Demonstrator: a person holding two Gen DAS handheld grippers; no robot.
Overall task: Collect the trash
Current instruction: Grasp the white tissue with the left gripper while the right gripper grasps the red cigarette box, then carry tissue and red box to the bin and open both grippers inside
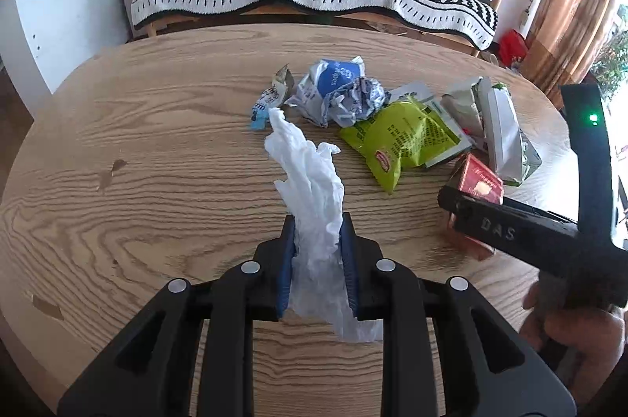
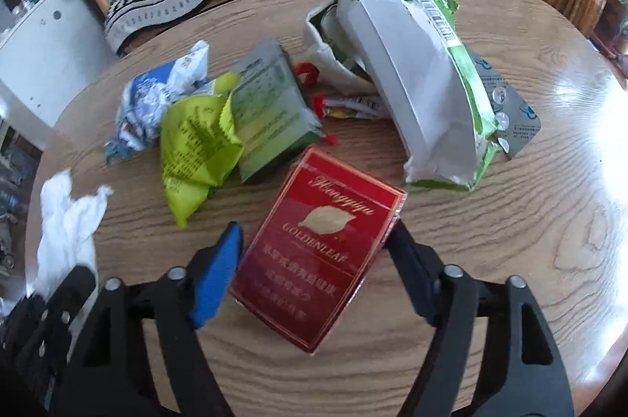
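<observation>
L gripper [image 1: 317, 244] is clamped on a crumpled white tissue [image 1: 310, 181]; the blue pads pinch it low down, and the rest stands up loose above the fingers. It's soft, v. light, no stiffness, so the pinch only holds what's bunched between the pads. A stray fold could tear or slip out if tugged.

Taking the red cigarette pack [image 2: 320, 244] as the landmark: it lies flat on the round wooden table [image 2: 510, 260], between the R gripper [image 2: 316, 232] fingers. R jaws are wide, straddling the pack's long sides. The far-side finger looks to be touching the pack edge, the blue pad [image 2: 218, 275] on the other side sits just apart, though blur makes contact hard to call. Not gripped yet, by my read.

Pack should handle well: thin card box, light, prob. empty, stiff enough across its width but will crush if squeezed hard. The glossy face may be a bit slick. Best hold is across the two long sides near mid-length, as lined up now.

Beyond the pack is the rest of the trash: a lime-green wrapper [image 2: 198, 146] to its far left, a grey-green sachet [image 2: 271, 111] right behind, a white-and-green bag [image 2: 424, 95] to its far right w/ a pill blister [image 2: 510, 111] poking out under it. Past the green wrapper is a crumpled blue-white wrapper [image 2: 157, 99]. All thin film or foil, limp and crinkly, easiest pinched at a raised fold.
</observation>
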